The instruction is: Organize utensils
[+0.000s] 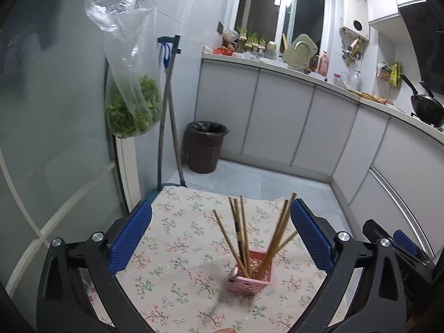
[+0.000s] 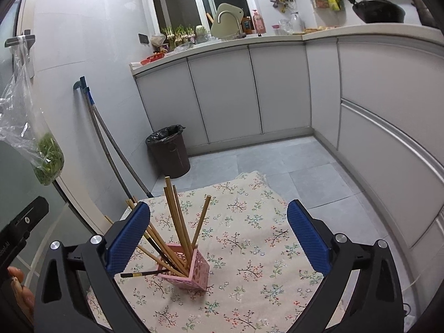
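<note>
Left wrist view shows me my left gripper (image 1: 220, 230) spread wide with nothing between its blue pads, and the small pink perforated plastic basket (image 1: 251, 276) standing on the floral tablecloth (image 1: 177, 249), wooden chopsticks (image 1: 244, 236) upright inside it. My right gripper (image 2: 219, 236) also gapes empty; there the basket (image 2: 184, 270) sits near its left pad

Floral tablecloth (image 2: 249, 249) bare from 12 through 5 o'clock of pink holder (image 2: 191, 272); free passage there. Chopsticks (image 2: 177, 222) fanning upward and toward 9–10 o'clock, blocking approach from above. Floor (image 2: 277, 163) beyond far edge clear up to bin (image 2: 169, 149).
</note>
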`<state>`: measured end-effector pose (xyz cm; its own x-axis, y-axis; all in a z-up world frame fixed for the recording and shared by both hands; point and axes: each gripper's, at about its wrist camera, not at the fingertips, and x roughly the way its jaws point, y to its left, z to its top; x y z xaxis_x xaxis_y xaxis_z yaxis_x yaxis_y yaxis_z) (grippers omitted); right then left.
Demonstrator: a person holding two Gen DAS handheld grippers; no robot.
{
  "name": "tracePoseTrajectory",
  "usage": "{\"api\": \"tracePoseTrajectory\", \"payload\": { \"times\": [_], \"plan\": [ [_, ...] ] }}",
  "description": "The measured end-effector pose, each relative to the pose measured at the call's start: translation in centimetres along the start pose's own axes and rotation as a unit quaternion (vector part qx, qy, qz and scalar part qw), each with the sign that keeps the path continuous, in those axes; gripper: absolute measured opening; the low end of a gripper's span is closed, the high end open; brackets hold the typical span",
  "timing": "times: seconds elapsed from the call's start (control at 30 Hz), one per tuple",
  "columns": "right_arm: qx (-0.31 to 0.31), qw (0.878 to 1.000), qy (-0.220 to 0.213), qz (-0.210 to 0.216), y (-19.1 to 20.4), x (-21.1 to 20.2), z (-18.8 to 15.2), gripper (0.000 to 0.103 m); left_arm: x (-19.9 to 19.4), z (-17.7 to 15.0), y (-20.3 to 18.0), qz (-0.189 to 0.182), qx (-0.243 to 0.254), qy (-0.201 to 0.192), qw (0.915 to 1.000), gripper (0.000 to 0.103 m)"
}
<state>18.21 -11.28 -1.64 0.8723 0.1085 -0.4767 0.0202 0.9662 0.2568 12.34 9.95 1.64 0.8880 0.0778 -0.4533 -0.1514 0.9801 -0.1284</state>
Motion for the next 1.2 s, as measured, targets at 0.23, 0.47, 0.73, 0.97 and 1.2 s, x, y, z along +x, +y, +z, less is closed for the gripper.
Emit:
{"api": "tracePoseTrajectory", "payload": {
  "times": [0.23,0.47,0.73,0.97,1.2],
  "plan": [
    [0.013,1.0,-0.014,-0.013,-0.8,-2.7,0.2,0.096,-1.3,-0.1,-1.7,-0.001,0.029,-0.002,0.9996,0.096],
    [0.014,1.0,-0.007,-0.023,-1.6,-4.1,-0.1,0.096,-2.5,-0.5,-3.7,-0.021,0.062,-0.005,0.9979,0.096],
    [0.02,0.999,-0.009,-0.038,-3.2,-5.2,-0.3,0.096,-2.8,-1.1,-5.7,-0.032,0.083,-0.008,0.996,0.096],
    [0.03,0.999,-0.015,-0.041,-3.9,-5.6,-0.1,0.096,-2.7,-1.7,-6.6,-0.033,0.095,-0.01,0.9949,0.096],
    [0.022,0.999,-0.016,-0.039,-3.5,-5.6,-0.2,0.096,-2.6,-1.6,-6.4,-0.033,0.094,-0.009,0.995,0.096]
  ]
}}
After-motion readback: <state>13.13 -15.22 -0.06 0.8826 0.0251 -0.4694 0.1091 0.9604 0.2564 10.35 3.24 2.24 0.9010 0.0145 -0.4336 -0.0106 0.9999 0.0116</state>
